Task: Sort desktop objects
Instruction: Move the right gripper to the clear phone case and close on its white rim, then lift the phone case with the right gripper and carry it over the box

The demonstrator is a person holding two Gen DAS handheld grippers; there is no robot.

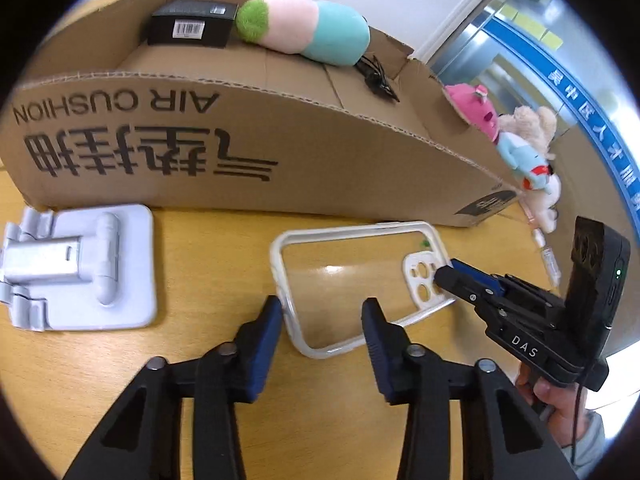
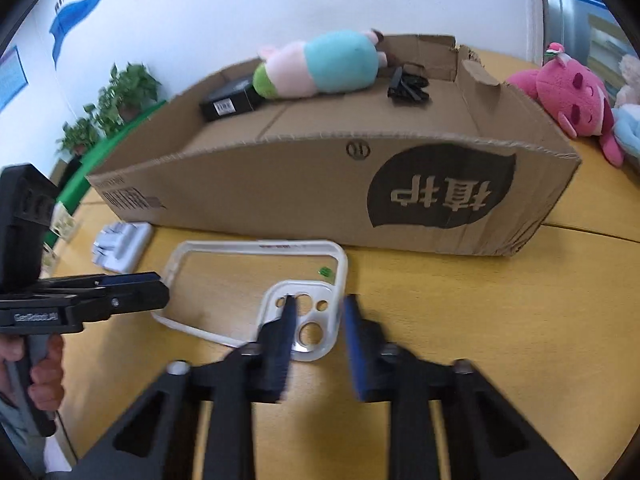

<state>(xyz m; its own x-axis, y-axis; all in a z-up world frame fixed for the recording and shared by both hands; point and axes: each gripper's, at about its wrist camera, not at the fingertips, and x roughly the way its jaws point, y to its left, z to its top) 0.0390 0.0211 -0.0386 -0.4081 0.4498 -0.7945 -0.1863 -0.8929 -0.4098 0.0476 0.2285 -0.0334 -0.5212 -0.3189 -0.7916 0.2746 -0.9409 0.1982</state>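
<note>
Your right gripper (image 2: 318,312), jaws open and empty, straddles the case (image 2: 256,280) corner; your left (image 1: 322,312) gapes empty. Close squarely on the rim, then lift toward the box (image 2: 320,184).

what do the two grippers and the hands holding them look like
Both grippers, left gripper and right gripper, are black plastic with dark blue finger pads and silver pivot bolts. The right one reads "DAS" in white and trails a thin black cable. Bare hand, grey sleeve.
</note>
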